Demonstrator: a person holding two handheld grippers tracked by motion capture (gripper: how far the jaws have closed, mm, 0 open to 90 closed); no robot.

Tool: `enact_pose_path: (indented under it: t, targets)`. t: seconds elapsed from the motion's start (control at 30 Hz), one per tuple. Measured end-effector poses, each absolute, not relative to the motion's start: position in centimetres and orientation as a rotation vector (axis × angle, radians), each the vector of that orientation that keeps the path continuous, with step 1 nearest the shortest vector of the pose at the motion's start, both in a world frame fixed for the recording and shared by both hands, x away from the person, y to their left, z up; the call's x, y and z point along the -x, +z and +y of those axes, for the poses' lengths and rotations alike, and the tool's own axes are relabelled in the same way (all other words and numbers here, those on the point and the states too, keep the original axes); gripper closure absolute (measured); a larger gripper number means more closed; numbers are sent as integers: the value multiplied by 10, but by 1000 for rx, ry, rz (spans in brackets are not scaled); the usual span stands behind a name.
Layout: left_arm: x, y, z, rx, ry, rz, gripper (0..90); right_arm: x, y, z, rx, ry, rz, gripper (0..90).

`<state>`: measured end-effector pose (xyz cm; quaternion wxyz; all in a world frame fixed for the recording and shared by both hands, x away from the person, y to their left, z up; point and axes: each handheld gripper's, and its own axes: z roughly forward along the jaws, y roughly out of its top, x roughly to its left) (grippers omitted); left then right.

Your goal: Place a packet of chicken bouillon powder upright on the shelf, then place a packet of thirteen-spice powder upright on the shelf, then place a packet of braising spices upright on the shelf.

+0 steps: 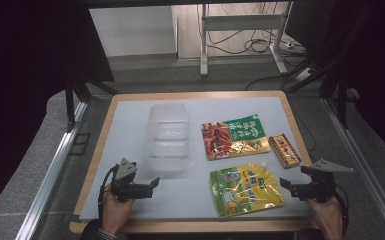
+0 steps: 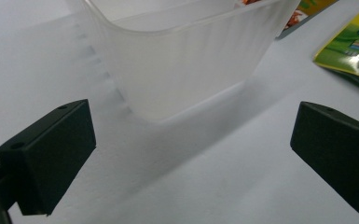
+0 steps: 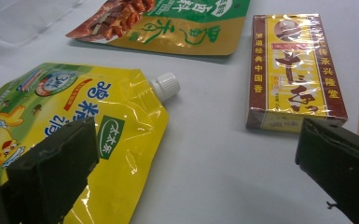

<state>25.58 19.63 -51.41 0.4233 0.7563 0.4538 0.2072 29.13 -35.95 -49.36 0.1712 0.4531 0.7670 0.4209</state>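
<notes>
The white table (image 1: 130, 125) carries everything, and the biggest thing on it is the clear plastic bin (image 1: 168, 136), standing upright left of centre with its open top facing up. It looks light and fairly stiff, with ribbed, smooth walls that could slip between pads; pinching the rim over one wall seems the surest hold

To its right lies the red and green pouch (image 1: 234, 138), flat, and just nearer the person the yellow spout pouch (image 1: 245, 189), also flat, its white cap (image 3: 166, 86) pointing away toward the far right. This pouch is probably soft and floppy with glossy film, so it would sag if lifted by a corner; the stiffer neck under the cap or a sealed edge seems the better place to grip. The small yellow and brown box (image 1: 284, 149) sits at the right edge, rigid, film-wrapped and likely slick, easiest taken across its narrow sides

The left gripper (image 1: 145, 188) hovers just before the bin's near wall, jaws spread wide with nothing between them. The right gripper (image 1: 291, 188) sits beside the yellow pouch's right edge, jaws likewise spread and empty
</notes>
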Motion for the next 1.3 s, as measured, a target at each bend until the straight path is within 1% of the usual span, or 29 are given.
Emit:
enact_pose_path:
  t: [0.1,0.3,0.47,0.6,0.73,0.83,0.87,1.03,1.13,1.2,1.27,1.3]
  targets:
    - [-254,-512,197,-1886,515,1121,0,-291,-494,-359,-1277,1195,2179,0]
    - [-247,-506,194,-1897,565,1087,0,-291,-494,-356,-1260,1174,2204,0]
    - [-245,-508,193,-1920,544,1083,0,-290,-493,-355,-1267,1181,2201,0]
    - [-243,-508,190,-1947,553,1070,0,-290,-493,-354,-1271,1178,2213,0]
    - [-241,-507,188,-1944,501,1037,0,-290,-493,-354,-1262,1174,2213,0]
    - [-240,-507,185,-1950,493,1026,0,-290,-493,-354,-1258,1166,2212,0]
    - [-239,-506,184,-1955,493,1019,20,-290,-493,-354,-1255,1170,2208,0]
    - [-236,-504,176,-1979,471,955,59,-290,-493,-353,-1250,1161,2210,0]
    - [-233,-502,167,-2006,487,914,99,-290,-493,-353,-1248,1154,2211,0]
    - [-232,-502,162,-2018,481,893,107,-290,-493,-353,-1247,1152,2213,0]
    - [-231,-502,158,-2039,462,881,156,-290,-493,-352,-1242,1152,2212,0]
    - [-231,-502,155,-2045,453,875,156,-290,-493,-352,-1242,1152,2212,0]
